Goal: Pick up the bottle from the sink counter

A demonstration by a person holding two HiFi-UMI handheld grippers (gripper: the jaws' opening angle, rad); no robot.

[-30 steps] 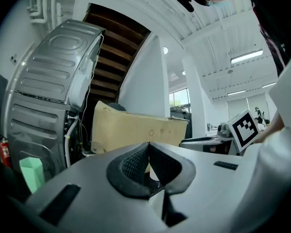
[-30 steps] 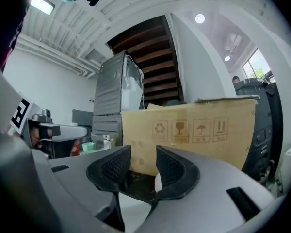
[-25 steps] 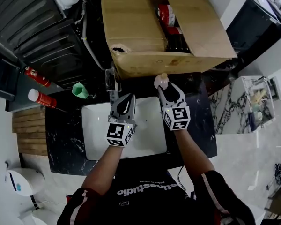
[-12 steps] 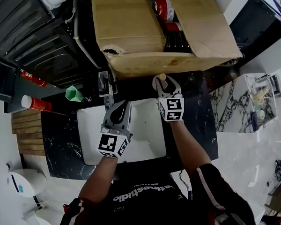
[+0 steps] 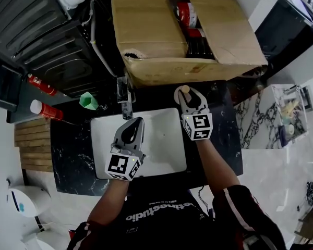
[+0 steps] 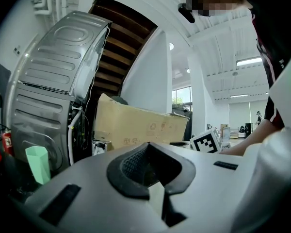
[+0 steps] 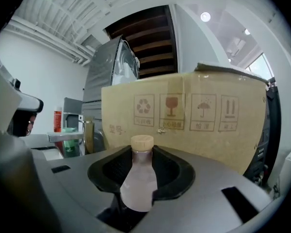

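1. Cardboard box lies open just beyond the black sink counter
2. White sink lies beneath the left gripper, jaws together and empty
3. Right gripper: jaws part-open, just closing around the bottle, gaps beside its neck
4. Bottle stands upright near the box

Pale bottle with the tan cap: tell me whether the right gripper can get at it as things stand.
Probably yes. The pale bottle with the tan cap stands upright between the jaws of the right gripper, which have just been closing, and nothing is in the way.
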